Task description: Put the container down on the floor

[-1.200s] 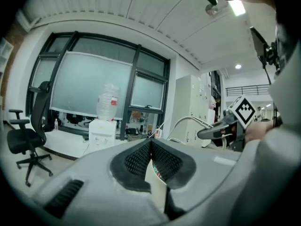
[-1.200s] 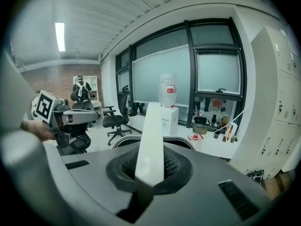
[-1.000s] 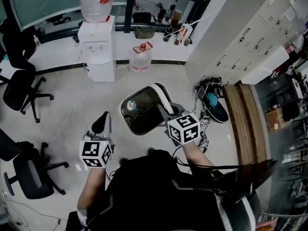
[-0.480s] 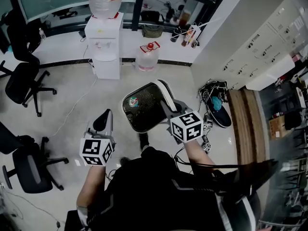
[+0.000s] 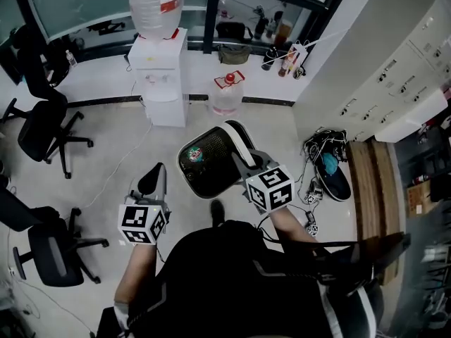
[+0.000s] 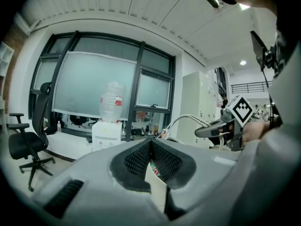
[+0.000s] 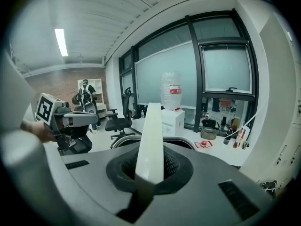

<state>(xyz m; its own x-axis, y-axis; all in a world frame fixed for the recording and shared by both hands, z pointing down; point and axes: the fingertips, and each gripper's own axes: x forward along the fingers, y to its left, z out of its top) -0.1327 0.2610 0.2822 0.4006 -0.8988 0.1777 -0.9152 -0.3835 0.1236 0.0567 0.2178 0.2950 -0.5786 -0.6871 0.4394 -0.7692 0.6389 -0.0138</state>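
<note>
The container (image 5: 206,166) is a round white bin with a dark inside and a little colourful litter in it. It hangs above the floor by its white handle (image 5: 241,145). My right gripper (image 5: 245,163) is shut on that handle, which runs up between the pads as a white strip (image 7: 150,135) in the right gripper view. The bin's rim (image 7: 186,141) shows behind the jaws. My left gripper (image 5: 151,183) is left of the bin, apart from it, shut and holding nothing; its pads (image 6: 136,159) meet at the tip.
A water dispenser (image 5: 161,76) and a spare water jug (image 5: 227,94) stand ahead by the window wall. Office chairs (image 5: 42,129) (image 5: 49,248) are at the left. Shoes and cables (image 5: 328,164), a wooden bench (image 5: 373,182) and white lockers (image 5: 402,69) are at the right.
The container stays hanging from my right gripper. The room has slid a little in the head view, and a foot now shows on the floor under the bin.
</note>
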